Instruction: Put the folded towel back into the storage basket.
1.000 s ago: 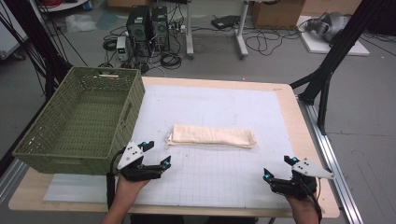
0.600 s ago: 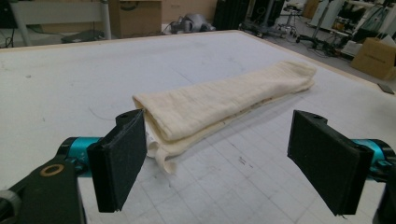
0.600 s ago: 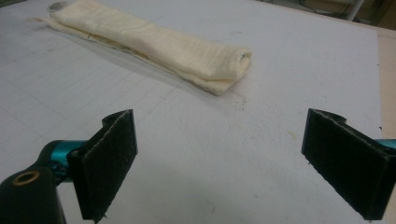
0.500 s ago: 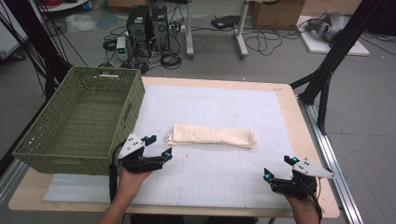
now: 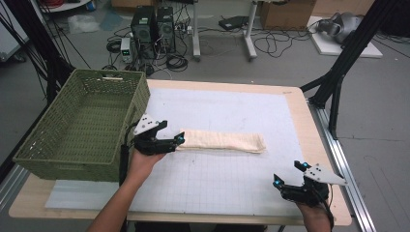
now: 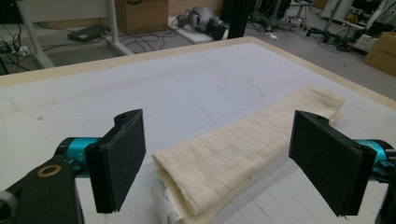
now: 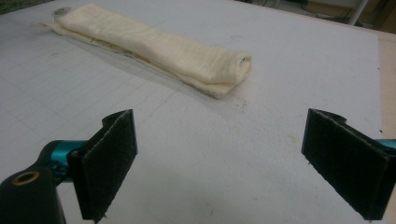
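Lying flat: cream folded towel [image 5: 222, 141], long, ribbed, soft-edged.

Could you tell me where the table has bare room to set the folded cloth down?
Bare mat lies between the folded cloth and the right gripper, and beyond the cloth toward the far edge. It is crowded where the left gripper meets the cloth's end beside the green basket.

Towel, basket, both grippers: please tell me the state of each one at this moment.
Towel: folded into a long strip, lying flat on the mat, not gripped.
Basket: upright at the table's left edge, nothing visible inside.
Left gripper: open, jaws on either side of the towel's near end, not closed on it.
Right gripper: open, holding nothing, near the front right corner, apart from the towel.
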{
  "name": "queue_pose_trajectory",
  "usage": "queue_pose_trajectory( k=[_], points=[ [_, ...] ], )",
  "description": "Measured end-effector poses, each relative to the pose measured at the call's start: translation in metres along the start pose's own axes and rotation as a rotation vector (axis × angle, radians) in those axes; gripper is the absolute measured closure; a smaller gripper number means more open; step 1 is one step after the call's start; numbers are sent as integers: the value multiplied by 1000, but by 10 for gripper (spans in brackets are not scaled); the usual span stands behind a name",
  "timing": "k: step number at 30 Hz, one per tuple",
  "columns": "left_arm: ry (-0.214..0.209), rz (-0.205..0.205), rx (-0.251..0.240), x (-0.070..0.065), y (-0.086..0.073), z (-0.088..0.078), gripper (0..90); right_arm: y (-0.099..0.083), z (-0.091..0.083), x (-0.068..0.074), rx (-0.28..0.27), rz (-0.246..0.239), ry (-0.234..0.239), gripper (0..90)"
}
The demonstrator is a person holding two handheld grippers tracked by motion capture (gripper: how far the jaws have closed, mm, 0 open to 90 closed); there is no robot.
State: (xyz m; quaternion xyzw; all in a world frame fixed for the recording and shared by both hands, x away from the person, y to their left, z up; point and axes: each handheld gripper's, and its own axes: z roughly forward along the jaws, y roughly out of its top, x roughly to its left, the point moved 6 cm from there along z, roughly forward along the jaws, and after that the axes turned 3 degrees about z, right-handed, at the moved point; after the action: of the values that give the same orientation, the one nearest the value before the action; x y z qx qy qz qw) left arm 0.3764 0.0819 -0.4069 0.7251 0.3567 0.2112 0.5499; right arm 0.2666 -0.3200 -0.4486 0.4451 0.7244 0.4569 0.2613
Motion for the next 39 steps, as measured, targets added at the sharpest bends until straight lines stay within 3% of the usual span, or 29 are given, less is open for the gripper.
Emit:
queue_pose_trajectory(
  k=[2,10,17,22,29,32,35,39],
  points=[
    [-6,-25,21,1,1,7,182,0,0,0,0,-1,-1,89],
    [19,-4,99,5,-2,30,189,0,1,0,0,-9,0,89],
    [34,-32,152,12,-13,42,221,0,2,0,3,0,4,90],
    [63,-29,217,18,-25,52,238,0,3,2,7,-10,11,89],
    [85,-66,302,23,-42,65,286,-1,4,3,16,-10,13,90],
    [79,-56,356,21,-50,69,315,-1,4,2,18,-9,12,90],
    [99,-48,404,20,-55,72,347,-2,3,1,20,-11,7,90],
    [103,-19,416,16,-56,73,384,-3,4,0,29,-6,1,90]
  ],
)
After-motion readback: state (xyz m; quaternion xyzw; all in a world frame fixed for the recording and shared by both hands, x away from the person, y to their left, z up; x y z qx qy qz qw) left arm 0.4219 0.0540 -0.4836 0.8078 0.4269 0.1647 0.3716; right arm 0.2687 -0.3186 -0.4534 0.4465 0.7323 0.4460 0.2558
